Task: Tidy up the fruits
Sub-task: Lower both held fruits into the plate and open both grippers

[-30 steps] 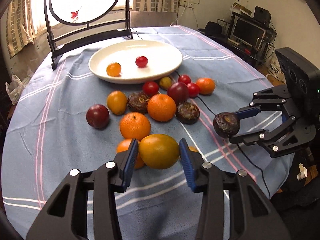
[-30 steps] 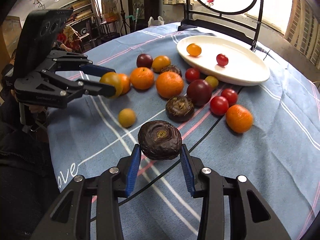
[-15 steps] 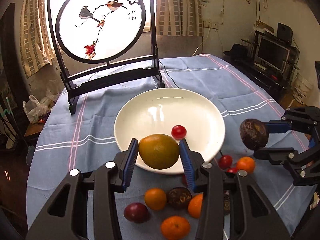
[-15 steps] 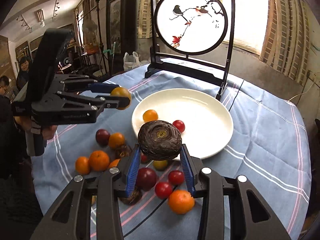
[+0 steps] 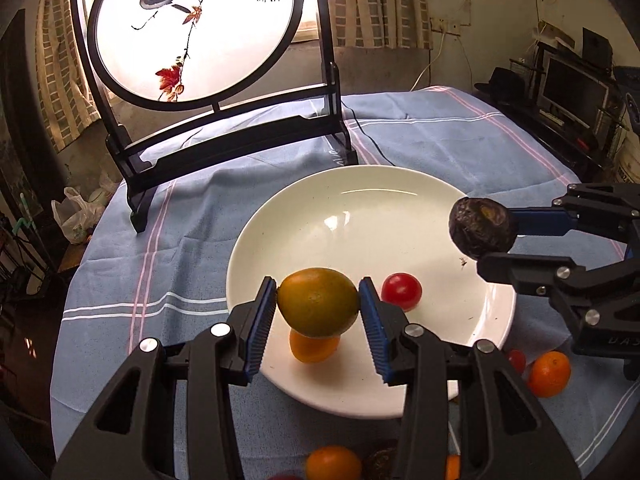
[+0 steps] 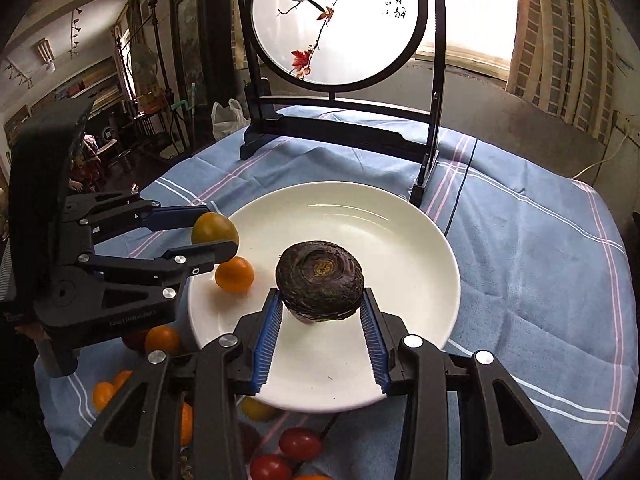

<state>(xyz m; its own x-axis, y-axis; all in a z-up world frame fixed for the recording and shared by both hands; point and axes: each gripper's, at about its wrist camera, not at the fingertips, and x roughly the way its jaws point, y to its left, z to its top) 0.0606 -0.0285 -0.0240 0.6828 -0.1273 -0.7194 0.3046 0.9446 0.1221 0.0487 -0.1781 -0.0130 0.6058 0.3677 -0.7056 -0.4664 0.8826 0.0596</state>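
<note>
My left gripper point(image 5: 318, 308) is shut on a greenish-yellow fruit point(image 5: 318, 302) and holds it above the near left part of the white plate point(image 5: 360, 200). My right gripper point(image 6: 320, 308) is shut on a dark wrinkled fruit point(image 6: 320, 286) above the plate point(image 6: 420, 272), also seen from the left wrist view point(image 5: 480, 228). On the plate lie a small orange fruit point(image 5: 314, 346) and a red tomato point(image 5: 401, 291). Several oranges point(image 6: 162, 340) and tomatoes point(image 6: 300, 444) lie on the cloth in front of the plate.
A blue striped tablecloth point(image 6: 540, 260) covers the round table. A black-framed round bird screen point(image 5: 200, 32) stands just behind the plate, with a cable point(image 6: 460, 196) running past it. Shelves and a television point(image 5: 572, 84) stand at the right.
Both grippers lifted their fruits from the cloth and carried them forward to over the plate, moving closer and lower over it in the last half second.
</note>
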